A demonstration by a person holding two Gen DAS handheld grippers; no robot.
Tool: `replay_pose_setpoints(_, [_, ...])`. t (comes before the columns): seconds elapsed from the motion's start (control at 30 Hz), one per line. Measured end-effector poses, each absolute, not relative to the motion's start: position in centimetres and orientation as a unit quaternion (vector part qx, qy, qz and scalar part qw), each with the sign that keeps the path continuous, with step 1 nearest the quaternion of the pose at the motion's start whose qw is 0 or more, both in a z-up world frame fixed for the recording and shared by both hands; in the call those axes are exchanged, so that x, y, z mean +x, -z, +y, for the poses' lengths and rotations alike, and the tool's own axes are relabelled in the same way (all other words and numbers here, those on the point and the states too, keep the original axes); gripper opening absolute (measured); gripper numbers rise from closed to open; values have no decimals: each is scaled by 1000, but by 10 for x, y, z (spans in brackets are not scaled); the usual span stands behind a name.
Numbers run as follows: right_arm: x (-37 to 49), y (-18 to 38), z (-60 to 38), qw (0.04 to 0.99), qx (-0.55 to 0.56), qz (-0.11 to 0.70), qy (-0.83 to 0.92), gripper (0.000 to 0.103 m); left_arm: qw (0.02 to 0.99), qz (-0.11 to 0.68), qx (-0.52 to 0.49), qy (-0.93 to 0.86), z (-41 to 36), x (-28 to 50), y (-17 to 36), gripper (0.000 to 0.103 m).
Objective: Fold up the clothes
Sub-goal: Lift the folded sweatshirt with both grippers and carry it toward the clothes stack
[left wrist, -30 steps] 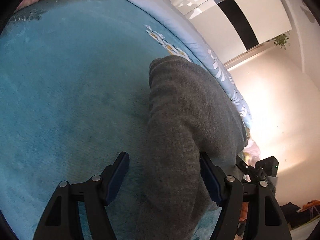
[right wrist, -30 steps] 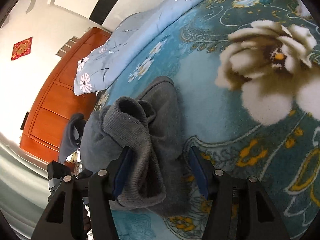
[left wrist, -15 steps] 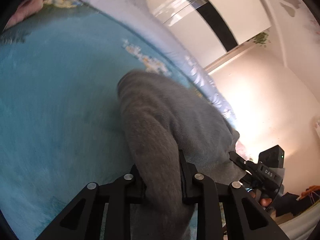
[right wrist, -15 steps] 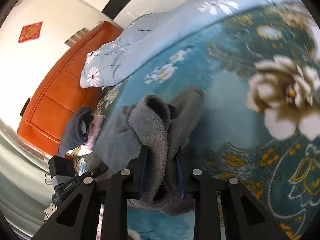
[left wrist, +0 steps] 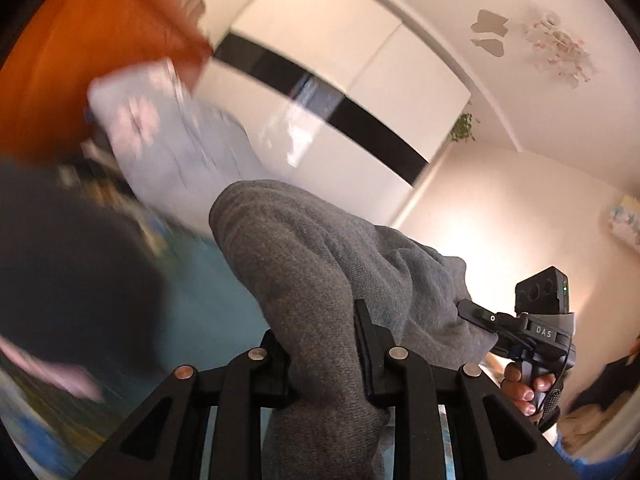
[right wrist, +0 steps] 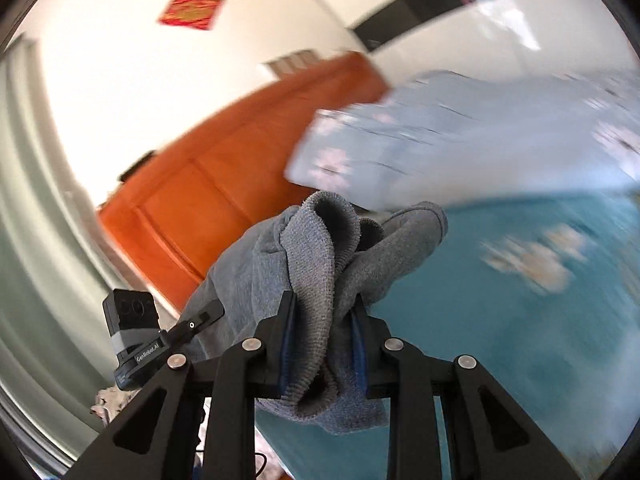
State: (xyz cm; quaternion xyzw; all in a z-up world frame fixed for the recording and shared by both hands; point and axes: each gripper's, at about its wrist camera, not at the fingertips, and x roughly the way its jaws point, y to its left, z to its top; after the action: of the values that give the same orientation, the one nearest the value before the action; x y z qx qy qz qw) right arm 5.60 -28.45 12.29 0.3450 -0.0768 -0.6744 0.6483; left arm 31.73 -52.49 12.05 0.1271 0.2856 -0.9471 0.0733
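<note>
**Grey garment lifted off the bed, pinched at both ends**

In the left wrist view the left gripper [left wrist: 324, 354] sits at 6 o'clock with its jaws drawn close together, pads pressed on a thick fold of the grey knitted garment [left wrist: 320, 280]. The cloth rises from between the fingers toward 12 o'clock, then drapes away toward 3 o'clock, where the other hand-held gripper and the fingers of the person's hand [left wrist: 524, 392] around its grip are seen.

In the right wrist view the right gripper [right wrist: 322, 338] also stands nearly closed, clamped on a bunched part of the same garment [right wrist: 316, 264] with a ribbed edge; the bunch stands up toward 12 o'clock and a lobe of it hangs below the pads. From there the cloth runs toward 9 o'clock, to the left-hand device [right wrist: 136, 340].

Behind the garment lie the teal bedspread [right wrist: 500, 340] at 3 o'clock, a pale blue floral pillow [right wrist: 460, 136] at 1 o'clock and an orange-brown wooden headboard [right wrist: 192, 192] at 10 o'clock. A dark blurred mass [left wrist: 68, 264] fills 9 o'clock in the left view; it may be other clothing, but the blur is too heavy to say.

A second ago both sets of jaws stood wide on either side of the garment, which lay flat on the bedspread. Half a second ago they had closed on it, low over the bed. Now the bedspread has dropped away, wall and wardrobe fill the upper views, and the garment hangs raised between the two grippers.
</note>
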Motion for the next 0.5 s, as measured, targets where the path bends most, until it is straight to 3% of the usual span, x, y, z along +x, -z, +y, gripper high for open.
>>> replay_pose_setpoints(0.27, [115, -122, -507, 715, 347, -84, 601, 26, 183, 234, 147, 943, -697, 395, -175, 26])
replay_pose_setpoints(0.33, [126, -102, -541, 715, 352, -85, 597, 26, 205, 248, 147, 935, -736, 406, -165, 26])
replay_pose_setpoints(0.5, [150, -32, -587, 698, 412, -56, 582, 26, 252, 338, 201, 884, -810, 419, -82, 27])
